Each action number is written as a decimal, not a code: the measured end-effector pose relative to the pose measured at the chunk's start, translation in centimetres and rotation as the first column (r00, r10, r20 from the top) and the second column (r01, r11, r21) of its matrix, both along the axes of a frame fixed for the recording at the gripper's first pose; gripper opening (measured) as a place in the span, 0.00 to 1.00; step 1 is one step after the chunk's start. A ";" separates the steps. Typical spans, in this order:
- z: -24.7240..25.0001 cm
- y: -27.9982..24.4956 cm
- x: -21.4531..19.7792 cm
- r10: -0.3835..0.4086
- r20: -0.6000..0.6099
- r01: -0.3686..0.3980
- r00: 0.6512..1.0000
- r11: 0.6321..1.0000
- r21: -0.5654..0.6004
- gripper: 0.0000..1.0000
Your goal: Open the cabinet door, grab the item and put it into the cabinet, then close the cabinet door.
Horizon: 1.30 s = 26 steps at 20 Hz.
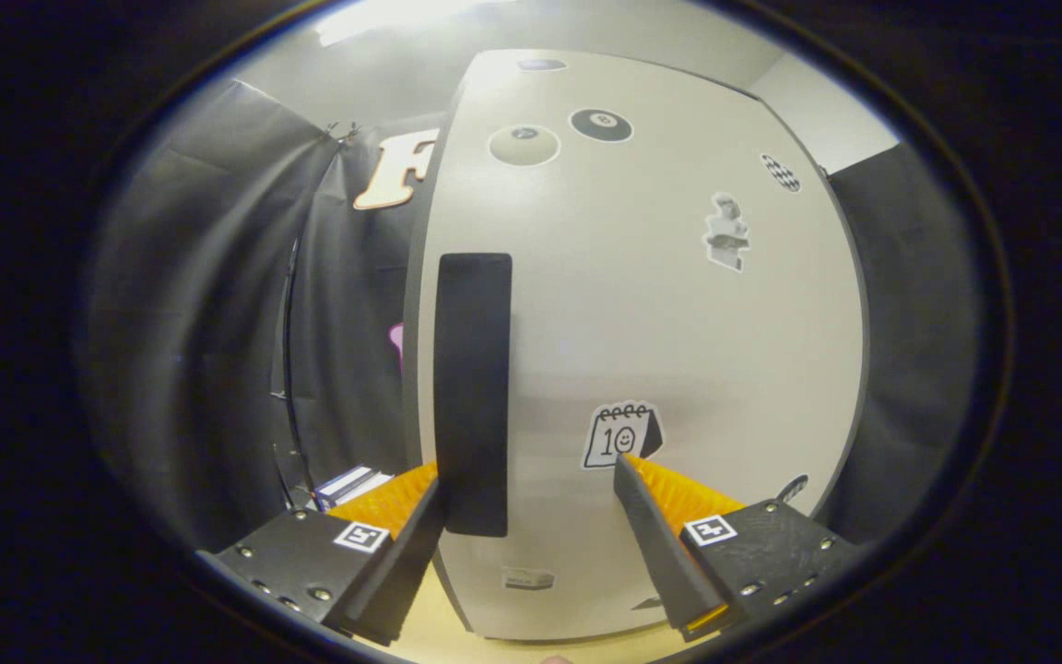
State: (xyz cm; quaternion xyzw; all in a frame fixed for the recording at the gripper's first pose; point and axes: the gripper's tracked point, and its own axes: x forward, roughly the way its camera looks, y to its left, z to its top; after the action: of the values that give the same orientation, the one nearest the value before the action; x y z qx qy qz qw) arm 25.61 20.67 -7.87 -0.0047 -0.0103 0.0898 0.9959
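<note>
Right, the cabinet door (660,350) sits shut, flat across the middle of the frame, stickers dotted over it, its dark upright handle (473,387) left of centre. A shut door fits 2 stages: item waiting outside, or item stowed and the door closed again; which one, I cannot tell. A small boxy item (351,484) lies lower left, beyond the left finger. The gripper (531,484) is spread wide, the handle's lower end just inside the left finger, nothing clamped.
</note>
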 end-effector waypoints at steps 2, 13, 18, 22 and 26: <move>0.0 0.0 0.1 -0.019 0.009 0.019 1.000 1.000 0.002 1.00; 0.4 -0.4 -1.8 0.026 -0.035 -0.024 0.999 0.999 0.046 1.00; 2.3 -3.5 -6.7 0.015 -0.013 -0.014 1.000 1.000 0.020 1.00; 3.4 -7.2 -11.2 -0.015 -0.035 0.015 0.999 1.000 0.023 1.00; 4.3 -10.4 -15.4 -0.056 -0.016 0.056 0.998 0.998 0.023 1.00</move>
State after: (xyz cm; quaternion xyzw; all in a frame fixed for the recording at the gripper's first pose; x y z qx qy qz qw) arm 10.18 10.32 -3.59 0.0074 -0.0037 0.0619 0.9980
